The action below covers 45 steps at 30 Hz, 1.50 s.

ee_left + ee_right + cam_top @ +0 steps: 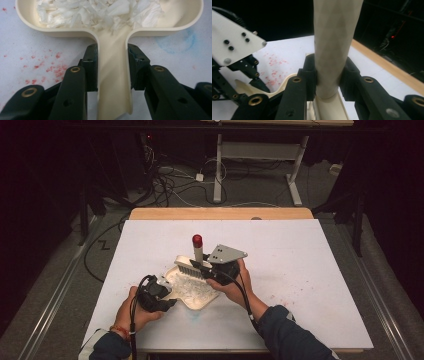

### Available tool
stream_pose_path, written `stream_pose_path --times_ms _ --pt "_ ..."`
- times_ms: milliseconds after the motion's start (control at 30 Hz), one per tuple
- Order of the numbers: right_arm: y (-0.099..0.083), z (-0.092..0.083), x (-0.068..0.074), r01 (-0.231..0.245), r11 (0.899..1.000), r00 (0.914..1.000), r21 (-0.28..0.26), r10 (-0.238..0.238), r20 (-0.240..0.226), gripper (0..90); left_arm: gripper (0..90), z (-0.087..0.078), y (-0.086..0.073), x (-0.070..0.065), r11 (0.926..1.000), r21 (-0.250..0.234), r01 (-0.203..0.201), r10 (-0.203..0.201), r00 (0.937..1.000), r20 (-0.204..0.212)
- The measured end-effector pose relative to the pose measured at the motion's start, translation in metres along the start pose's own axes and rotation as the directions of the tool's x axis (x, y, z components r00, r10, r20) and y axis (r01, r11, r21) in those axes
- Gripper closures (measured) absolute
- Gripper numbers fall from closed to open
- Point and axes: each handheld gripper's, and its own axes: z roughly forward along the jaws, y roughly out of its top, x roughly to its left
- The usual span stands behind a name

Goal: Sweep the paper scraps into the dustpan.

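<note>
Both claws are clamped: left claw point(112, 67) on the dustpan point(113, 82) handle near the worktop point(310, 270) front edge, right claw point(328, 75) on the brush point(334, 37) handle at the pan's far rim; open room lies to the right.

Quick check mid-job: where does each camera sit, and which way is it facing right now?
High view: above the person's side, looking forward and down at the table; forearms, left gripper, right gripper.
Left gripper view: rides the left gripper, facing the dustpan; its fingers clamp the handle.
Right gripper view: rides the right gripper, fingers clamping the brush.
Shared: the dustpan appears in all three.
</note>
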Motion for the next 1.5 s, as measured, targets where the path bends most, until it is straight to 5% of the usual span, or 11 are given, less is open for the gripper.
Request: stream_pose_path --times_ms 500,867,1067,1233,1500 --pt "-0.001 -0.040 -0.028 -0.069 0.997 0.9944 -0.023 0.070 0.078 71.4 63.1 0.001 -0.002 -0.001 1.0000 0.006 0.002 -0.002 1.0000 -0.004" --pt "-0.027 -0.105 -0.036 -0.070 0.995 0.9882 0.070 0.059 0.141 71.3 63.2 0.000 -0.004 -0.002 0.9999 0.011 0.008 -0.008 0.9999 -0.008" --pt "-0.039 -0.120 -0.031 -0.069 0.991 0.9897 0.117 0.053 0.133 71.3 63.2 0.001 -0.004 -0.002 0.9998 0.018 0.007 -0.007 0.9999 -0.013" --pt "-0.042 -0.105 -0.013 -0.061 0.985 0.9948 0.161 0.047 0.090 71.3 63.2 0.002 -0.003 -0.003 0.9997 0.022 0.003 -0.003 0.9998 -0.018" --pt "-0.036 -0.080 0.005 -0.048 0.988 0.9975 0.145 0.040 0.058 71.4 63.1 0.002 -0.004 -0.002 0.9998 0.018 0.006 -0.006 0.9999 -0.015"
